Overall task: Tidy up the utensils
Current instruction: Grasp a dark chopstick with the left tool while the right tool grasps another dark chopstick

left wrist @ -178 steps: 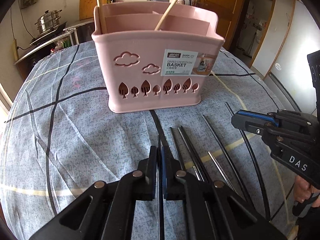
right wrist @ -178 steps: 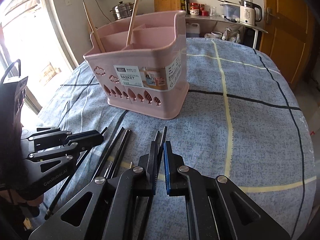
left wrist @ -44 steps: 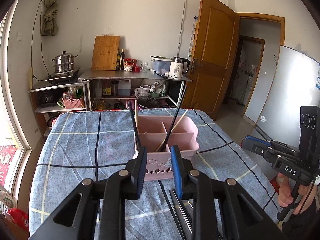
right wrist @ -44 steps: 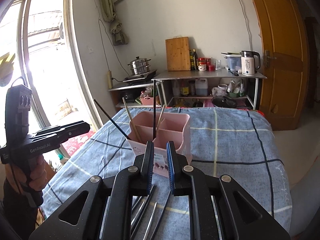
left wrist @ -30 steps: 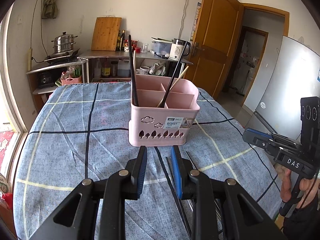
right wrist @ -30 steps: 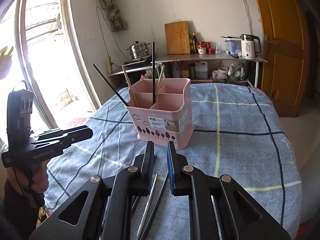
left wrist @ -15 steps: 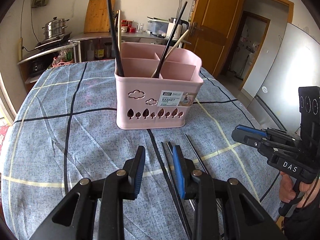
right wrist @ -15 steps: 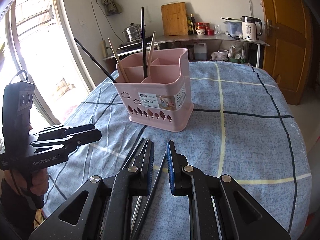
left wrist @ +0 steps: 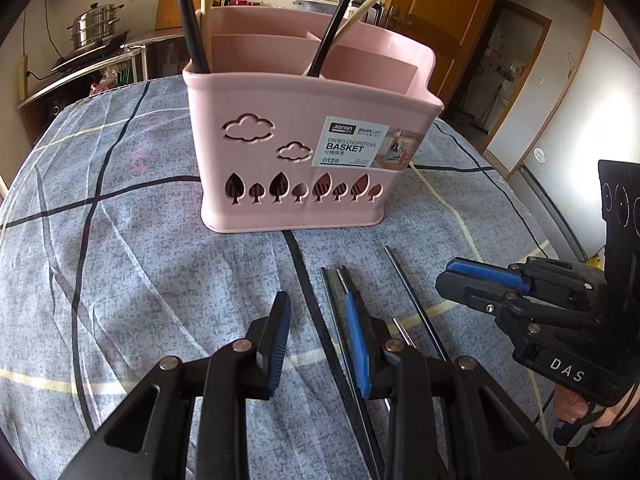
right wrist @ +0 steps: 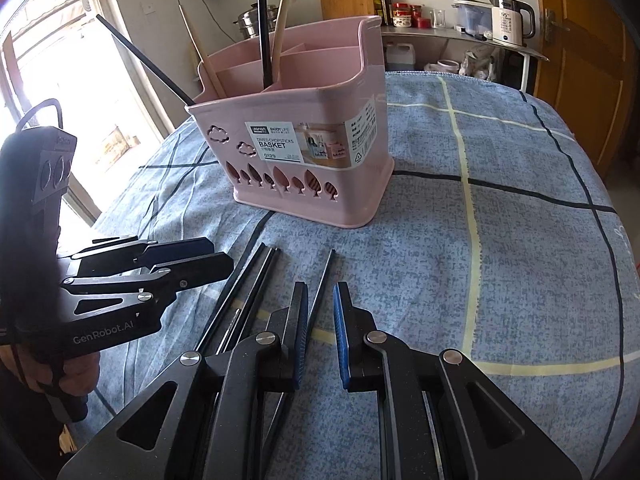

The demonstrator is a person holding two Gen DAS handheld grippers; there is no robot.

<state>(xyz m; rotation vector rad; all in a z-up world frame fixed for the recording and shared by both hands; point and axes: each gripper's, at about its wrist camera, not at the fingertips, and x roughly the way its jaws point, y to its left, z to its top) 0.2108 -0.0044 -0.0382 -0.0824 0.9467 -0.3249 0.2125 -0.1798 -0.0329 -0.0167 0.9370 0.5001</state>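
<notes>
The basket (left wrist: pixel 280 140) is pink with cloud and tree cut-outs. The tablecloth (left wrist: pixel 120 260) is speckled blue-grey with black and cream lines. The chopsticks at six o'clock (right wrist: pixel 256 284) seem black.

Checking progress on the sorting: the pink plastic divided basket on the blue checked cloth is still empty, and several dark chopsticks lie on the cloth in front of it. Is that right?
Not quite. The pink plastic divided basket is not empty: two black chopsticks and two pale wooden ones stand in it, as the right wrist view shows. The rest holds: it sits on the blue checked cloth, with several dark chopsticks lying in front.
</notes>
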